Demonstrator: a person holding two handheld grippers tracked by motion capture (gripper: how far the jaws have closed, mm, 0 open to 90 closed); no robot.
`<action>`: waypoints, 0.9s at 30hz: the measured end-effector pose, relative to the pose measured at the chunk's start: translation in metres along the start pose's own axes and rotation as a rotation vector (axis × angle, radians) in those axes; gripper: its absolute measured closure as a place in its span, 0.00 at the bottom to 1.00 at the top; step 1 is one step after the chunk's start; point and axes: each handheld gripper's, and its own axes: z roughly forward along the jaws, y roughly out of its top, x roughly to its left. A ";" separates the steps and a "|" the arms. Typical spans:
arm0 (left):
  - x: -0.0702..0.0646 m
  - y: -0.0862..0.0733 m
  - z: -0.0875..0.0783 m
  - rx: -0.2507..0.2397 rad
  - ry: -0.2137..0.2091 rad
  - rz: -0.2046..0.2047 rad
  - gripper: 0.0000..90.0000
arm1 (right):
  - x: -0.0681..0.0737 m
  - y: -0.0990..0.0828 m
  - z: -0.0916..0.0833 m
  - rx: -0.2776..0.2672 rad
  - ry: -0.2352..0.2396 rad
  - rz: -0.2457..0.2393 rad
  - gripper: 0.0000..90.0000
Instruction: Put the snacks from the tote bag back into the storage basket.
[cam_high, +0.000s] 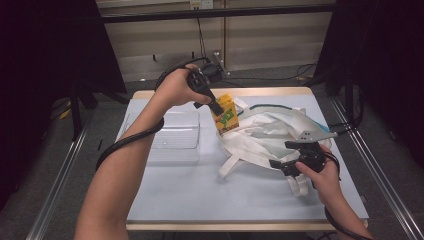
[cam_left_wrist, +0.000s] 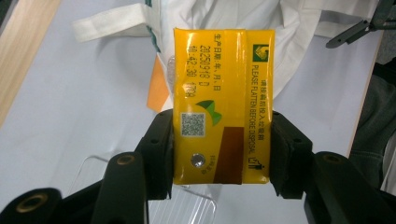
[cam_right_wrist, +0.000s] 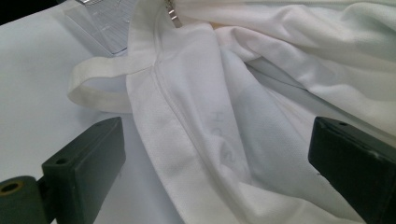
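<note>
Nearest, at the right of the high view, the right gripper (cam_high: 282, 156) sits low over the white cloth bag (cam_high: 272, 135), held in the person's right hand (cam_high: 320, 172). Its own view shows both black jaws standing wide apart with the bag's hemmed fabric (cam_right_wrist: 196, 121) spread between them and a handle loop (cam_right_wrist: 93, 88) off to the left; the pads press on nothing, so it is released. Left of the bag, a clear plastic tray (cam_high: 175, 131) lies on the pale table (cam_high: 200, 195). Farther back, the left gripper (cam_high: 216, 106) is clenched on a yellow drink carton (cam_high: 226, 116), lifted at the bag's far edge. Its own view shows the jaws pinching the carton (cam_left_wrist: 222, 112) by its sides, printed face toward the camera
</note>
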 end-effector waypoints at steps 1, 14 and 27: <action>0.000 -0.001 -0.002 -0.005 0.009 -0.005 0.56 | 0.000 0.000 0.000 -0.002 0.000 0.000 0.04; 0.000 -0.016 -0.012 0.018 0.016 -0.001 0.56 | 0.001 0.002 -0.001 -0.003 -0.002 -0.002 0.04; 0.004 -0.036 -0.023 0.014 0.038 -0.008 0.56 | 0.002 0.003 -0.002 -0.005 0.000 -0.008 0.04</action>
